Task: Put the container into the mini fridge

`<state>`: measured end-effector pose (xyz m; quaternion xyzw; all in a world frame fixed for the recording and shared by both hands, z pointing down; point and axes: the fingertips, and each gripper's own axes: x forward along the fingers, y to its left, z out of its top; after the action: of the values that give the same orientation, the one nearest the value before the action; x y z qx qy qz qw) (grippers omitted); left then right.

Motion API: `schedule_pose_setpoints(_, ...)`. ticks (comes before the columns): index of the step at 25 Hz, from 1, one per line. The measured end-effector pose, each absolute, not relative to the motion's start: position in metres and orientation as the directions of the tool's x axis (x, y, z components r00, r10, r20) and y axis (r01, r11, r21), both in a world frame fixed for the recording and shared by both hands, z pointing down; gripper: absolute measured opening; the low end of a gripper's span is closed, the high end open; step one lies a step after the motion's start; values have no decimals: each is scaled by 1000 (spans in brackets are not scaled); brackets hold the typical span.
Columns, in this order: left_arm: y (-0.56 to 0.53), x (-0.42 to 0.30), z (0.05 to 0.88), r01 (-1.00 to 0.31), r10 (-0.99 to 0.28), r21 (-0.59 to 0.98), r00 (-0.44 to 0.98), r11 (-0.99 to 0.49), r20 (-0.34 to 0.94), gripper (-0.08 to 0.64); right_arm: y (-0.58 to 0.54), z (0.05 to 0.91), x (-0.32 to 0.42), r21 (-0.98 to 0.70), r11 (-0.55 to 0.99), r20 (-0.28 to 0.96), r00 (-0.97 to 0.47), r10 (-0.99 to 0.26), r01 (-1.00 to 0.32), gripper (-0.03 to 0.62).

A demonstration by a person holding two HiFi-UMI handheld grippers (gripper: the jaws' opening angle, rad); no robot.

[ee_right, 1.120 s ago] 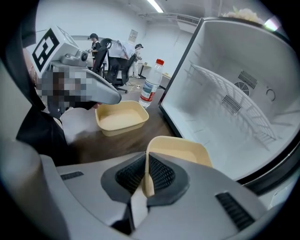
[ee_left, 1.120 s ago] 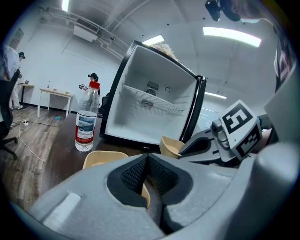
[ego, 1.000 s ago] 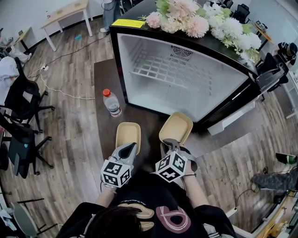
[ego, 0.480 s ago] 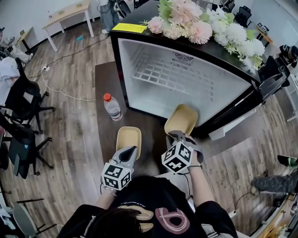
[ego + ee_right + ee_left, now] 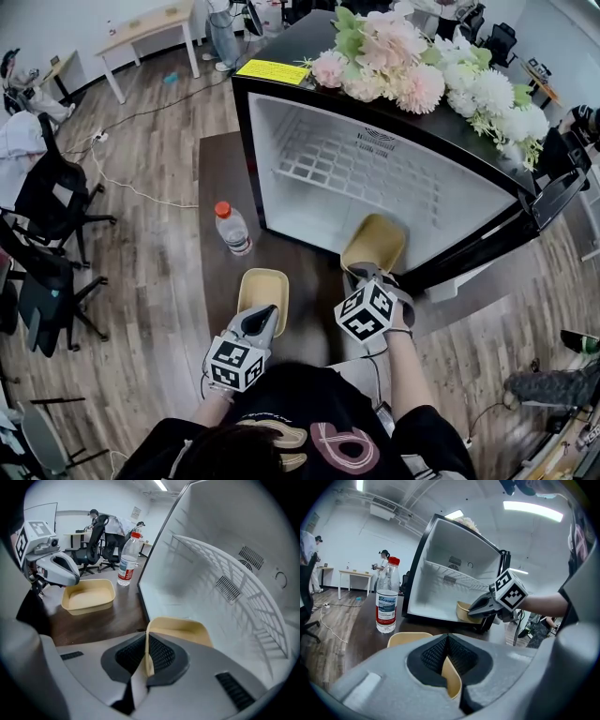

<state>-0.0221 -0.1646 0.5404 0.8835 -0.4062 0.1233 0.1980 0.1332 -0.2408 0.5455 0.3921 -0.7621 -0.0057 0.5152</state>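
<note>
Carried forward since a second ago, the right gripper [image 5: 362,274] now has its container [image 5: 375,242] at the open front of the mini fridge [image 5: 375,178], far end over the white floor inside. Its jaws are clamped on the container's near rim. The left gripper [image 5: 263,312], jaws tight, pinches the near rim of a second container [image 5: 262,286], which sits on the dark table [image 5: 217,169] near a water bottle [image 5: 232,229].

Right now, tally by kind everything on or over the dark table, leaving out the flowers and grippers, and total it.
Beige containers: 2
Water bottle: 1
Mini fridge: 1
Total: 4
</note>
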Motion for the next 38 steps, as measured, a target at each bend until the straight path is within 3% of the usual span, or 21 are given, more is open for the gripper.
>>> schedule_pose_setpoints(38, -182, -41, 551, -810, -695, 249, 585, -531, 418, 9, -315, 564, 178, 357, 662, 800, -150, -581, -659, 28)
